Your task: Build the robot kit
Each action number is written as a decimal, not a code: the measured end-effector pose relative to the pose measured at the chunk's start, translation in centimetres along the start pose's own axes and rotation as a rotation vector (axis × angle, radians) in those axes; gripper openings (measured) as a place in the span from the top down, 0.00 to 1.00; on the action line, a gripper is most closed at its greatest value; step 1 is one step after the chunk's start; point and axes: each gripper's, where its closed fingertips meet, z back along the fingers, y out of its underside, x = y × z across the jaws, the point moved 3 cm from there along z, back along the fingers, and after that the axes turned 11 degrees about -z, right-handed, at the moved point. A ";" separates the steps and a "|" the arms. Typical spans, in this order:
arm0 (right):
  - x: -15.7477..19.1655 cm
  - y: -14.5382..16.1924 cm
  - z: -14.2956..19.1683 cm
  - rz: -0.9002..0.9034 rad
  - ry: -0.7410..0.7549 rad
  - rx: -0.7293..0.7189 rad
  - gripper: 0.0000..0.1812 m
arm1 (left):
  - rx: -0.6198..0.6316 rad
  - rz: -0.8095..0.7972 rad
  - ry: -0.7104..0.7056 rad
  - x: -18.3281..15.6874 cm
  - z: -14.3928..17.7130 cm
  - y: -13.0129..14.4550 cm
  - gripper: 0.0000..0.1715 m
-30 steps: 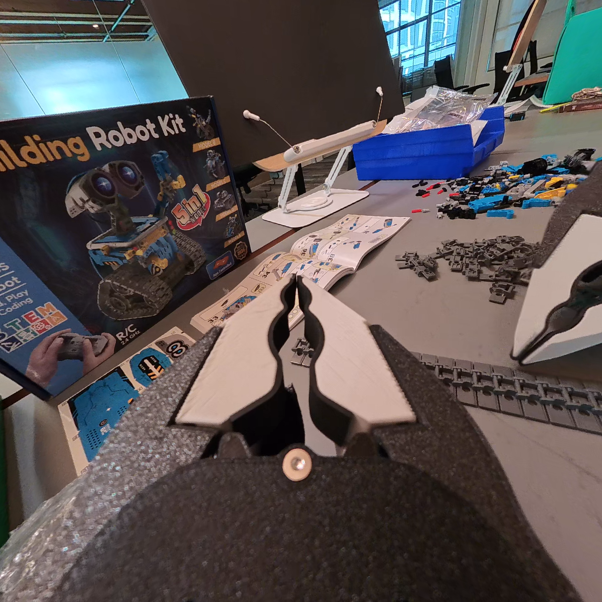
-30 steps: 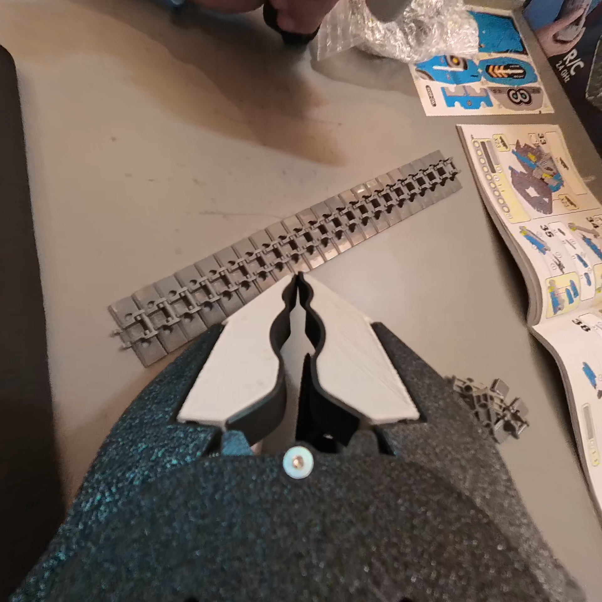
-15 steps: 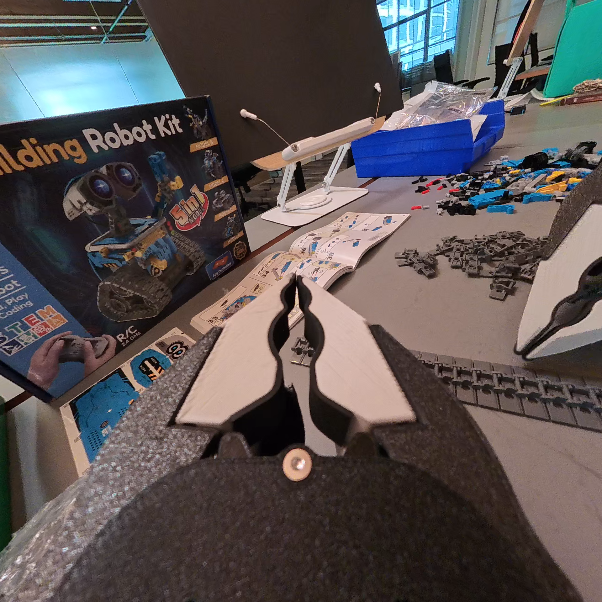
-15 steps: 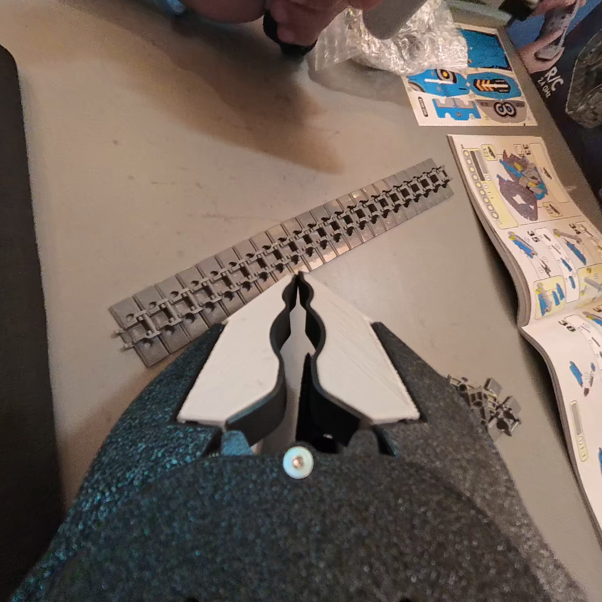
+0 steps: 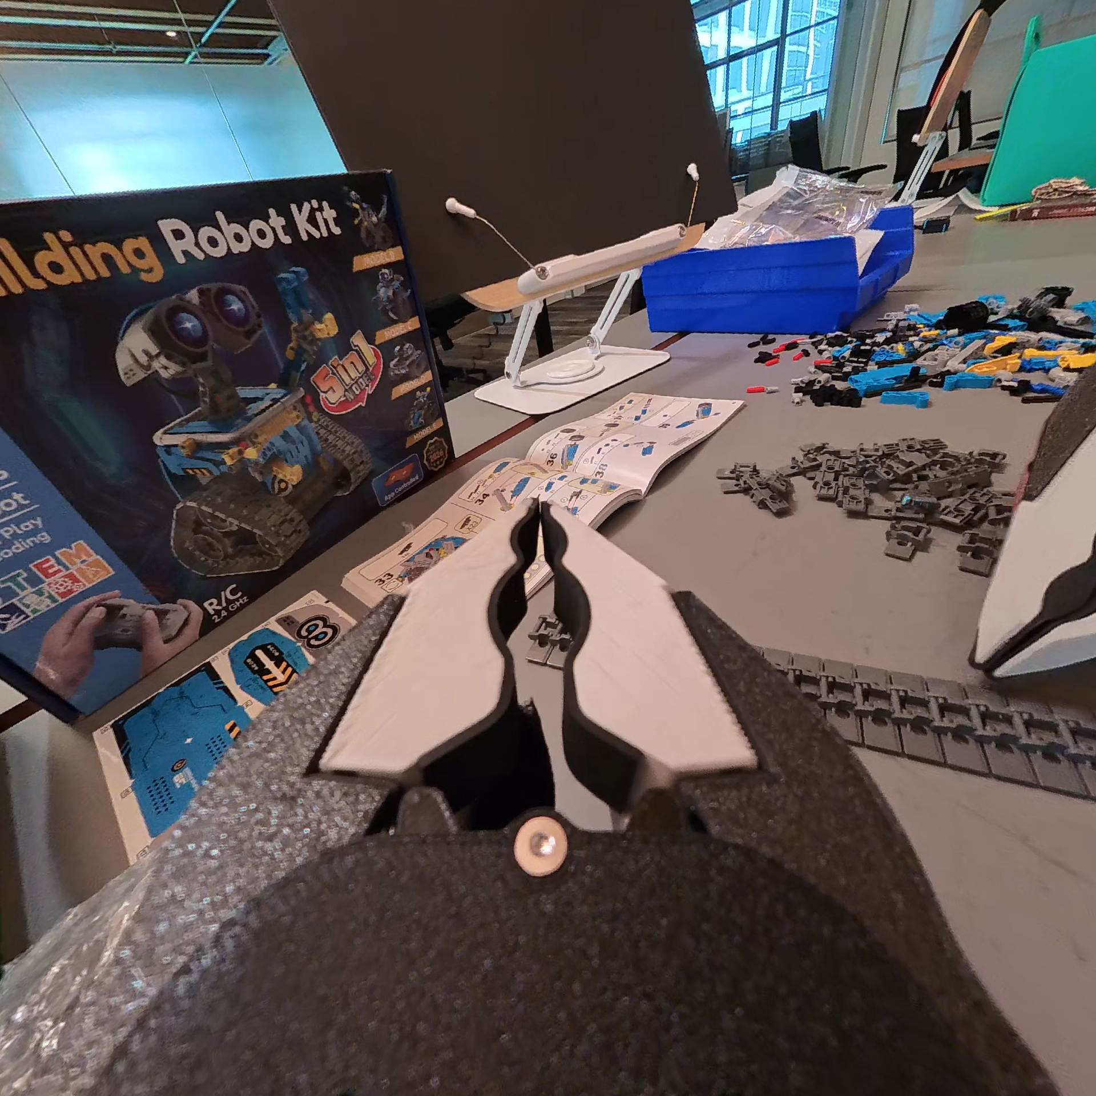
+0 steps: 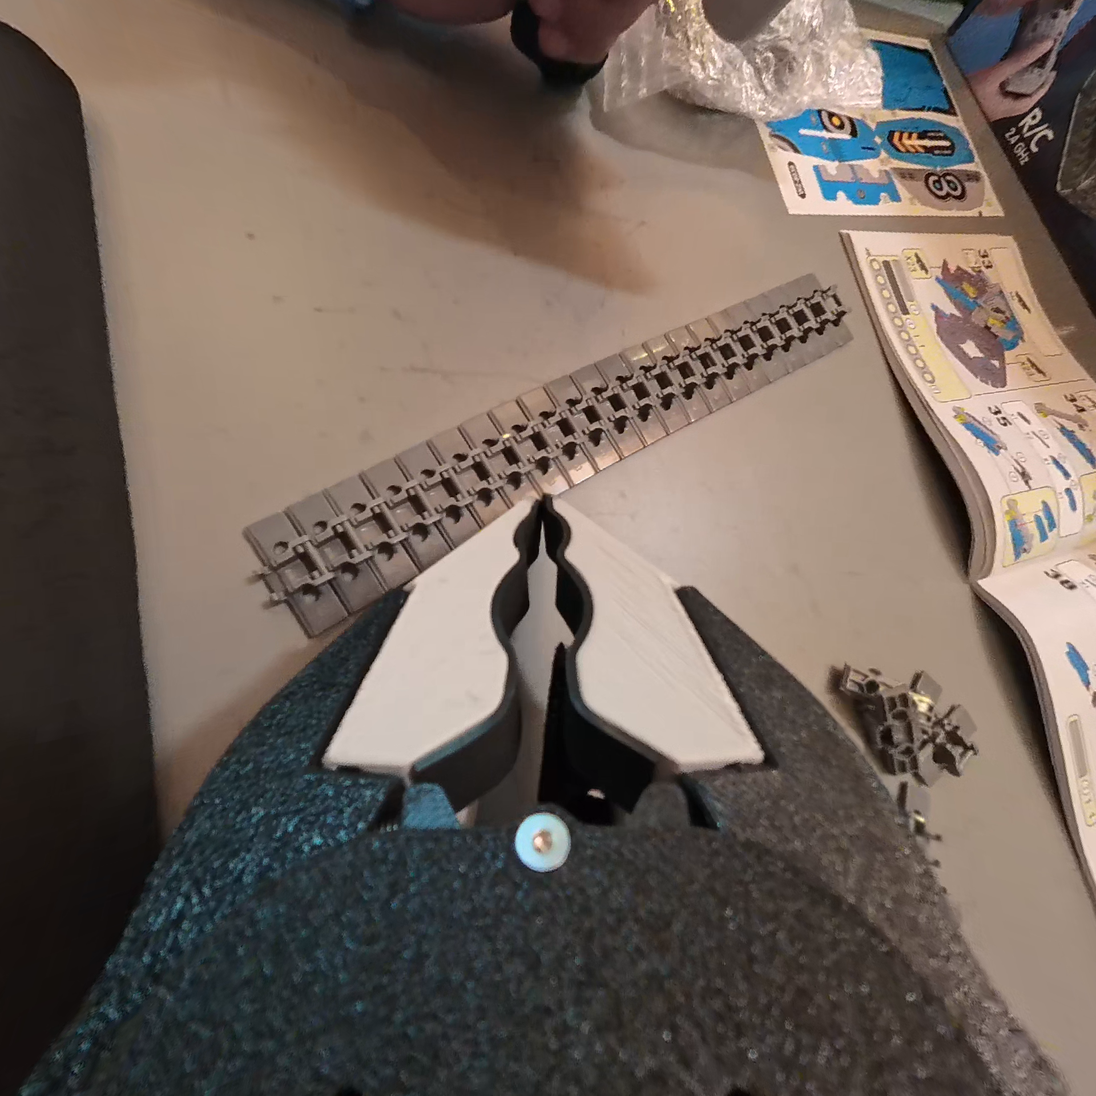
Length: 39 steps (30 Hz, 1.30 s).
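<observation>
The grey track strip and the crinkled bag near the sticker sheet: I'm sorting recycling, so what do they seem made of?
The grey track strip looks like moulded hard plastic with a satin finish: identical hinged links with soft glints on the flat plates. The crinkled bag looks like thin clear plastic film: it is see-through, creased and sparkles with sharp highlights. The exact type of plastic cannot be told.

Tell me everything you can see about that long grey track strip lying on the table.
The grey track strip is a straight chain of many matching plastic-looking links, each a flat plate with round holes, joined along a central hinge row. It lies flat on the grey table, running diagonally in the right wrist view. The shut right gripper points at its near edge; contact can't be judged.
</observation>
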 end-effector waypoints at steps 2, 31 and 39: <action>0.2 0.3 0.2 -0.017 -0.002 0.002 1.00 | 0.000 0.001 0.002 0.0 0.0 0.0 1.00; 2.0 0.9 1.5 -0.009 0.014 -0.008 1.00 | 0.008 -0.021 0.002 -0.3 -0.1 0.0 1.00; 2.6 1.3 1.4 0.015 0.017 0.014 1.00 | 0.013 -0.034 0.003 -0.4 -0.1 0.1 1.00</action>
